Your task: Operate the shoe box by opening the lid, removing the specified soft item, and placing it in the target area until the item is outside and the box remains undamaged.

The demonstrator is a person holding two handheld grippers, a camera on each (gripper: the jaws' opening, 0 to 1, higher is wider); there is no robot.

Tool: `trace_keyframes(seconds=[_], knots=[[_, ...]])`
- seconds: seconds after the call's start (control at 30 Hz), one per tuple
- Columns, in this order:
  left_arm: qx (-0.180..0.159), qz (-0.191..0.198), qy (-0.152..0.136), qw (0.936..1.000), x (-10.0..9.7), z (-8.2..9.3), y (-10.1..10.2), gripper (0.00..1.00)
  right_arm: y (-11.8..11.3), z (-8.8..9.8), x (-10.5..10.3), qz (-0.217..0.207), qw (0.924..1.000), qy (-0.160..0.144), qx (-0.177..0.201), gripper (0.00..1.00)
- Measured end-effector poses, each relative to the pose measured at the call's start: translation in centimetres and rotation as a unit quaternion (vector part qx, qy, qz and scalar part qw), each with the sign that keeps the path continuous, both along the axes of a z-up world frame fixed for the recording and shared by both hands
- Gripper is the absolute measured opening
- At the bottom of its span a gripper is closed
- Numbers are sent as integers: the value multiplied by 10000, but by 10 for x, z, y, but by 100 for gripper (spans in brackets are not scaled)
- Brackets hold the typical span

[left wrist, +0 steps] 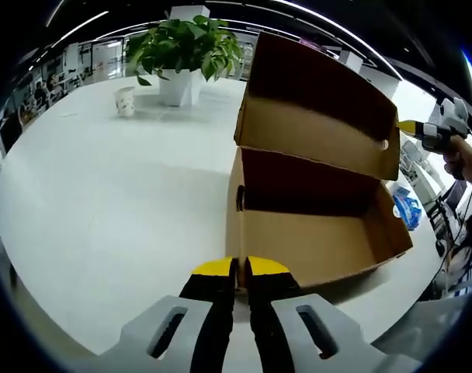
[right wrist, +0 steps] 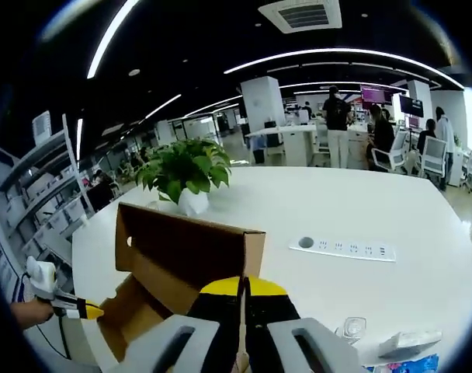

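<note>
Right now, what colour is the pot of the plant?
White. The pot under the plant shows best in the left gripper view.

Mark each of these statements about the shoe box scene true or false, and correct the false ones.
1. The shoe box has its lid raised. True.
2. The potted plant lies tipped on its side. False: it stands upright on the white table.
3. The left gripper has its jaws closed together at the box's near wall. True.
4. A power strip lies on the table. True.
5. The paper cup stands inside the box. False: it stands on the table near the plant.
</note>
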State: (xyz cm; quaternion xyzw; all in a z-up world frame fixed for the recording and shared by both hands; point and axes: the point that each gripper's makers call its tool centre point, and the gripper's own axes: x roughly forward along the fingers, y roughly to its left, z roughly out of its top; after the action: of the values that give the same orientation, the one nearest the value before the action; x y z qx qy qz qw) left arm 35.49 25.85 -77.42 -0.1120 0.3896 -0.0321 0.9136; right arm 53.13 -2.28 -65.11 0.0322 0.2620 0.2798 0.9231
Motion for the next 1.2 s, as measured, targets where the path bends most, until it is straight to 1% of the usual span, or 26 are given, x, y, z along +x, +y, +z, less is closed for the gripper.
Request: trace_keyframes(seconds=[0.1,0.3,0.4,0.6,0.83,1.2], knots=[[7,-18,7,10000,0,0,0,2,-1,1,-2,9,10000,-51,-16,0],[4,-48,9,10000,0,-1,-1,2,-2,3,-11,-3,9999,-145,72,0],[5,-65,8,10000,1,-1,0,2,-1,5,-16,37,9996,-276,-17,0],[-27,-90,-5,10000,0,-1,0,3,-4,4,-17,-27,9993,-370,42,0],[-79,-120,-48,9999,0,-1,0,3,-3,6,-31,-41,9986,-523,21,0],[-137,-189,-76,9997,1,0,-1,3,-6,6,-53,-163,9976,-643,204,0]])
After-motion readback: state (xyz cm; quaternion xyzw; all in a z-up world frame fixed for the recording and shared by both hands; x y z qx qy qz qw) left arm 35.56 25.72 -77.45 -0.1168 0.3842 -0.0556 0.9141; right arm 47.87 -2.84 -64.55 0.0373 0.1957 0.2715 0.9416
